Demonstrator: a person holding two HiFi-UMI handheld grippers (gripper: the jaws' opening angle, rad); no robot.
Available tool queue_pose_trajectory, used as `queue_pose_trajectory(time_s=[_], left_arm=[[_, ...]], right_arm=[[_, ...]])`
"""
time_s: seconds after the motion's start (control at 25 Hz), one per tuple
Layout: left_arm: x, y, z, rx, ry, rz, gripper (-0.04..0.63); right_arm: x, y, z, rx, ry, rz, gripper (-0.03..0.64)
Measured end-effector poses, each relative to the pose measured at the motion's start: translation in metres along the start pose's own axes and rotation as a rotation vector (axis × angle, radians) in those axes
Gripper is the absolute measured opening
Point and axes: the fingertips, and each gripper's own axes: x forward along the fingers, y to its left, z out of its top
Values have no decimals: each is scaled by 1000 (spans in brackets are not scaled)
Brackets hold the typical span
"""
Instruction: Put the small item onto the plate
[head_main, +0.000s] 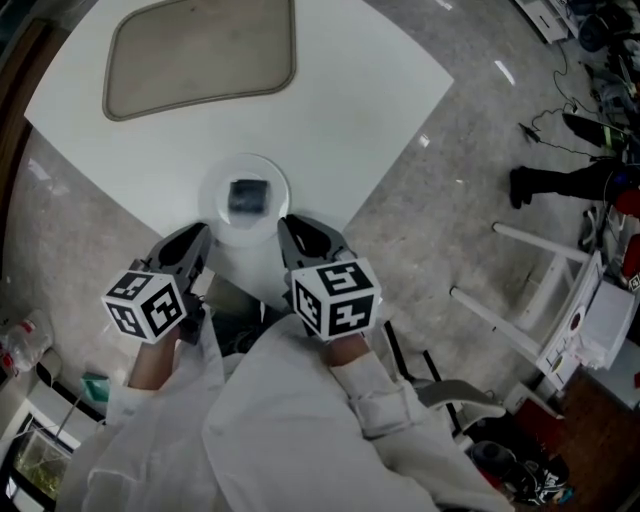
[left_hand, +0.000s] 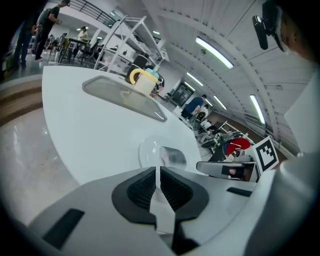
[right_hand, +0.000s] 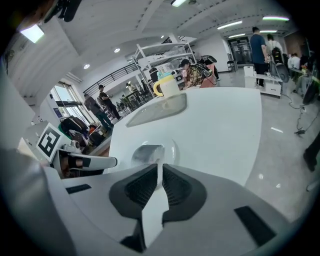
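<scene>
White sleeves (head_main: 300, 420) filled the foreground, each ending in a marker-cubed tool held at the near corner of the worktop (head_main: 340, 110). The small item (head_main: 247, 195), a dark greyish block, lay in the middle of the round, clear plate (head_main: 215, 195), which sat near the worktop's edge just beyond both tips. Judged from that, the placing step looked done, and the next move likely called only for drawing both tools clear without nudging the plate. The left tool (head_main: 197, 238) had its ribbed pads pressed together with nothing between them. The right tool (head_main: 288, 228) was likewise closed and empty, flanking the plate's other near side. Whether either tip brushed the rim could not be told. A shallow tray (head_main: 200, 55) lay farther back on the worktop, well apart from the plate.
</scene>
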Motion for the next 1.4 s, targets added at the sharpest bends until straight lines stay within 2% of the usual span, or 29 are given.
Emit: queue_pose_trajectory(time_s=[0.28,0.56,0.68,0.8,0.92,1.4], left_arm=[[-3,5,-9,-48,31,16,14],[-3,11,-10,-101,17,36,15],[-4,11,-14,-129,33,16,20],[-4,10,-19,-167,46,-2,69],[-2,9,-19,-189,52,-3,87],[8,8,-12,-214,57,-5,97]], right_arm=[[-2,-5,-10,43,24,-20,18],[-1,-6,-14,63,42,-9,23],[2,-3,-15,85,49,-1,81],[4,-3,-19,108,57,2,89],[4,-4,-18,124,56,5,98],[10,-8,-19,191,95,15,117]])
